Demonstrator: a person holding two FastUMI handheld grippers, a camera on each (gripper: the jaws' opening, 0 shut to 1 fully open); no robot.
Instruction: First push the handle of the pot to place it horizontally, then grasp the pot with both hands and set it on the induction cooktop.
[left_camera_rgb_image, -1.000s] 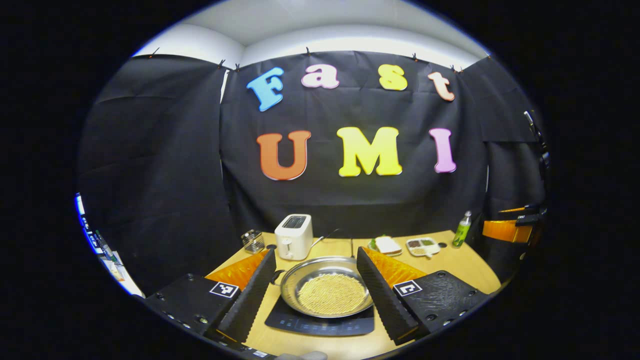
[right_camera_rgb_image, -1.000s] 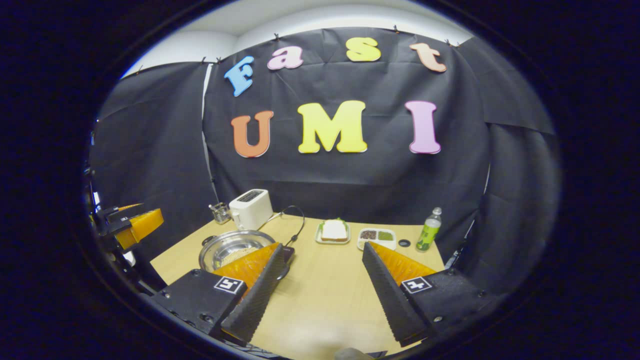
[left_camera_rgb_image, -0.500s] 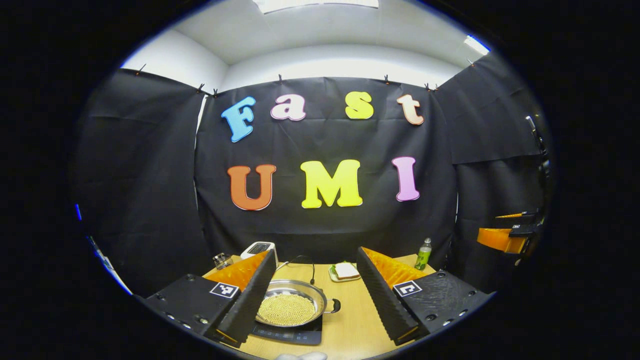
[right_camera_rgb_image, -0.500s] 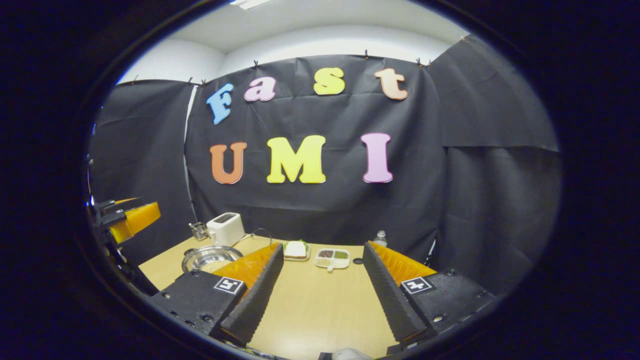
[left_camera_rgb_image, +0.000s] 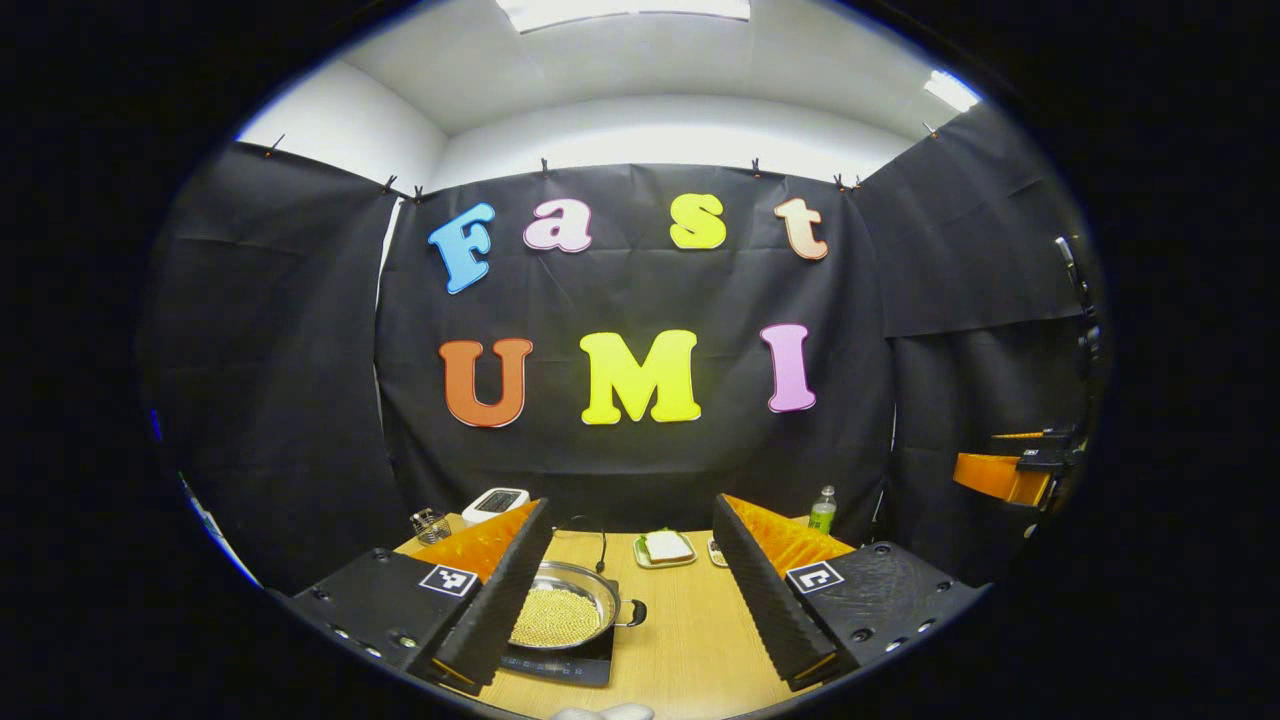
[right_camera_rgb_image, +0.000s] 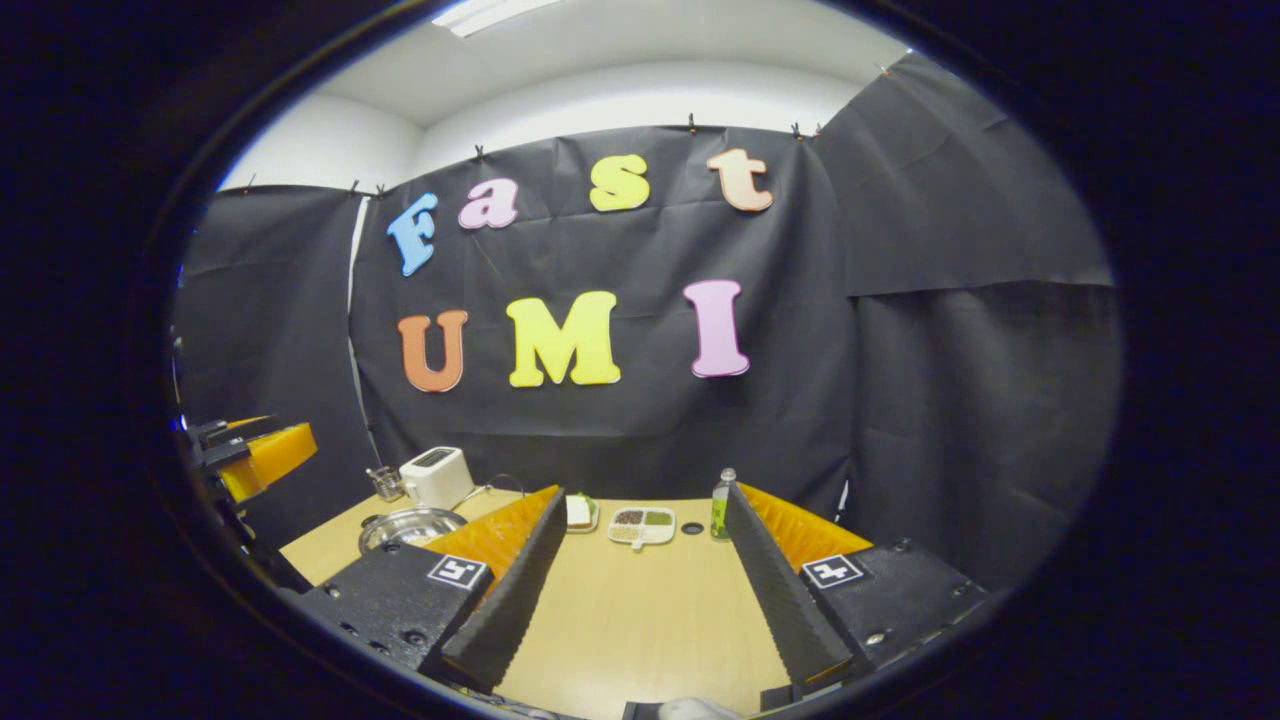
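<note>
A shallow round stainless-steel pot (left_camera_rgb_image: 562, 610) filled with small yellow grains is seen resting on the flat black induction cooktop (left_camera_rgb_image: 560, 668), at about 7 o'clock in the left gripper view. In the right gripper view the same pot (right_camera_rgb_image: 412, 525) is found at about 8 o'clock on the pale wooden table (right_camera_rgb_image: 640, 620).

The left gripper (left_camera_rgb_image: 633, 590) is held with its fingers well apart and nothing between them; the pot lies beyond, partly hidden by the left finger. The right gripper (right_camera_rgb_image: 645, 585) is likewise spread wide over bare table, well apart from the pot.

One small dark loop handle (left_camera_rgb_image: 634, 612) is noted at the pot's 3 o'clock side; the opposite handle is hidden. The placement is judged complete.

Handling is judged as follows: rigid thin metal, smooth and likely slippery at the rim, made heavier by its loose fill, which could spill if tilted. Hold is best taken at the two side handles, one gripper each, and the pot kept level.
</note>
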